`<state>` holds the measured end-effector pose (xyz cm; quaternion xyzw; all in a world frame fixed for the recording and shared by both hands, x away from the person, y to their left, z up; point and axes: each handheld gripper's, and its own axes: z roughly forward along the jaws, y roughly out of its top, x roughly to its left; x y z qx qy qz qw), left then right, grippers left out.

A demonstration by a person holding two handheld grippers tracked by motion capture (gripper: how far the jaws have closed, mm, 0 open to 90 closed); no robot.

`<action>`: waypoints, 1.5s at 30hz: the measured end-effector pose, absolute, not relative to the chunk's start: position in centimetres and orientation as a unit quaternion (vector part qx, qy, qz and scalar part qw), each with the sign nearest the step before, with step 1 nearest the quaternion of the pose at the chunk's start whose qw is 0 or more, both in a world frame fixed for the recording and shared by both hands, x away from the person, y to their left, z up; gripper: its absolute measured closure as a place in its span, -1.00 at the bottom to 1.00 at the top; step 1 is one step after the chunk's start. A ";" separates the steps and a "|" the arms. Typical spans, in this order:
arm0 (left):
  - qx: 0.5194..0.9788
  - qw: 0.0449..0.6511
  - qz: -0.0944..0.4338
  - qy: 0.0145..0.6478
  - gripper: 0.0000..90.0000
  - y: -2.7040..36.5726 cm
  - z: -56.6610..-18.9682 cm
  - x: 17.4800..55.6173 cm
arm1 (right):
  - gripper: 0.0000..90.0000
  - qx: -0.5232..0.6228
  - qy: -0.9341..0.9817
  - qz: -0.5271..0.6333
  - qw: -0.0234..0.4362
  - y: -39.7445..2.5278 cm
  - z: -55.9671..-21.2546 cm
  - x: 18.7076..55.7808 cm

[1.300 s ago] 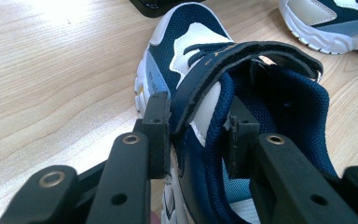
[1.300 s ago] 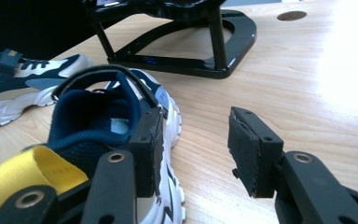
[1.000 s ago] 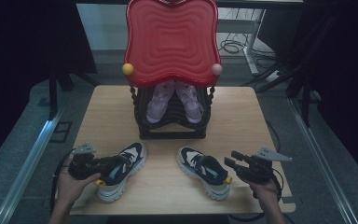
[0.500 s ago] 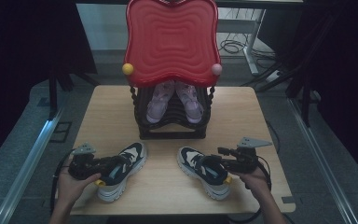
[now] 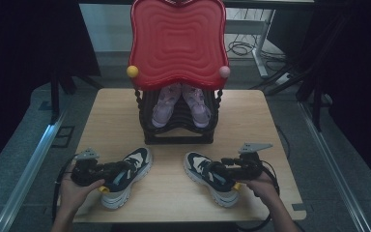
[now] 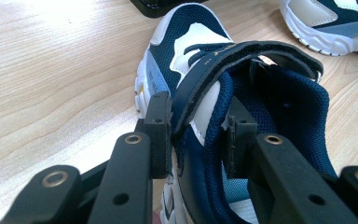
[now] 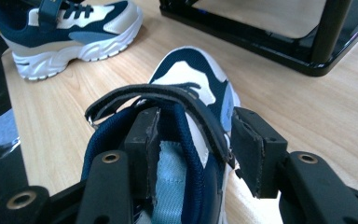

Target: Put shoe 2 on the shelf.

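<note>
Wooden table [image 5: 251, 121] with two sneakers [image 5: 125, 174], black rack [image 5: 178, 137].

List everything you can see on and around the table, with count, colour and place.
Table: one, light wood, centre of the high view.
Rack: one, black, at the table's middle toward the far edge.
Panel: one, red and wavy, standing on top of the rack.
Knobs: two, yellow at the panel's left lower corner and pink at its right.
Pale shoes: two, lilac-pink, inside the rack.
Left sneaker: one, navy, white and light blue, near left.
Right sneaker: one, same colours, near right.
Cables: black, on the floor beyond the table.
Left claw: black, jaws closed on the left sneaker's collar.
Right claw: black, jaws astride the right sneaker's collar, not yet shut.
</note>
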<state>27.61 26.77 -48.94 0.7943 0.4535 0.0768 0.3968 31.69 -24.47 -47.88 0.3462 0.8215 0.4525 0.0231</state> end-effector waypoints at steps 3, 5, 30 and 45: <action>0.794 0.397 0.077 0.454 0.52 26.8 -48.9 27.6 | 0.18 0.343 0.827 0.445 0.012 -24.5 -47.9 31.9; 0.794 0.397 0.077 0.454 0.52 26.8 -48.9 27.6 | 0.19 0.345 0.827 0.445 0.009 -24.5 -48.0 32.0; 0.790 0.396 0.085 0.460 0.57 26.7 -48.9 27.3 | 0.63 0.383 0.799 0.463 0.032 -25.8 -48.2 31.4; 0.753 0.439 0.084 0.482 0.57 28.1 -48.5 26.6 | 0.64 0.401 0.756 0.513 0.066 -27.3 -47.8 29.5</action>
